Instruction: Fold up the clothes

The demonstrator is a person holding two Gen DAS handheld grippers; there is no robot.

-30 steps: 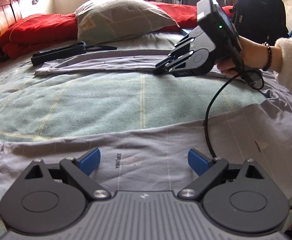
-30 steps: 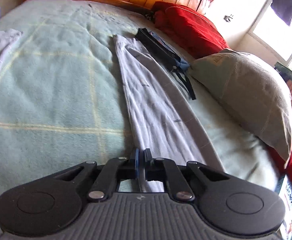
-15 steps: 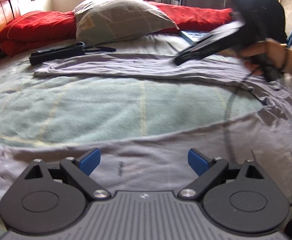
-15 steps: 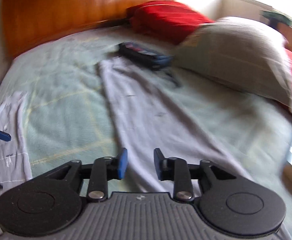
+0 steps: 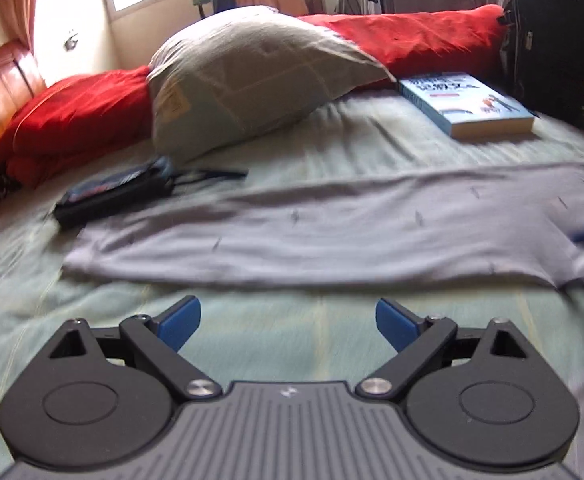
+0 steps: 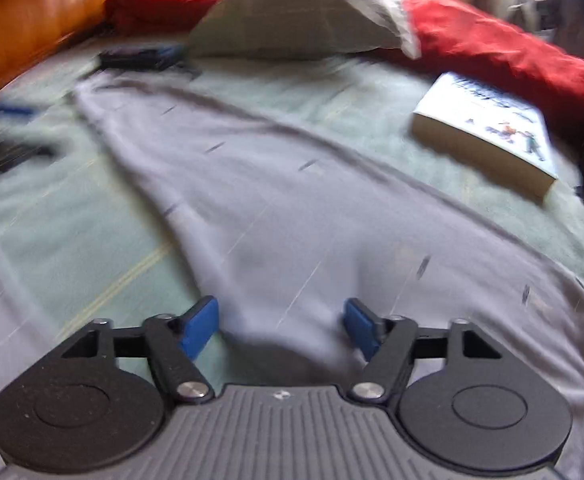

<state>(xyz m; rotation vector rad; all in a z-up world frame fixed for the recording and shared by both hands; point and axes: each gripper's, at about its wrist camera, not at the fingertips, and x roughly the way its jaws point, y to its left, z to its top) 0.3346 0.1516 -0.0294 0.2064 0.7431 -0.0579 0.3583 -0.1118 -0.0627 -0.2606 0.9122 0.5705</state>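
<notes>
A pale lilac-grey garment [image 5: 331,232] lies spread flat across the green blanket; in the left wrist view one long strip of it runs left to right. My left gripper [image 5: 288,324] hovers open over bare blanket just short of that strip, nothing between its blue pads. In the right wrist view the same garment [image 6: 292,208] stretches away towards the pillow. My right gripper [image 6: 280,328] stands over it with its jaws opening; cloth lies under the gap, and the pads do not press on it.
A grey pillow [image 5: 252,76] and red bedding [image 5: 411,40] lie along the far side. A blue book [image 5: 467,104] rests at the right, a dark pouch [image 5: 116,192] at the left. A wooden headboard [image 6: 32,12] bounds the bed; a black backpack [image 5: 563,40] stands far right.
My right gripper, shut on the cloth a second ago, has let it go, opened and swung round. My left gripper has moved from the near strip to just short of the far one.
</notes>
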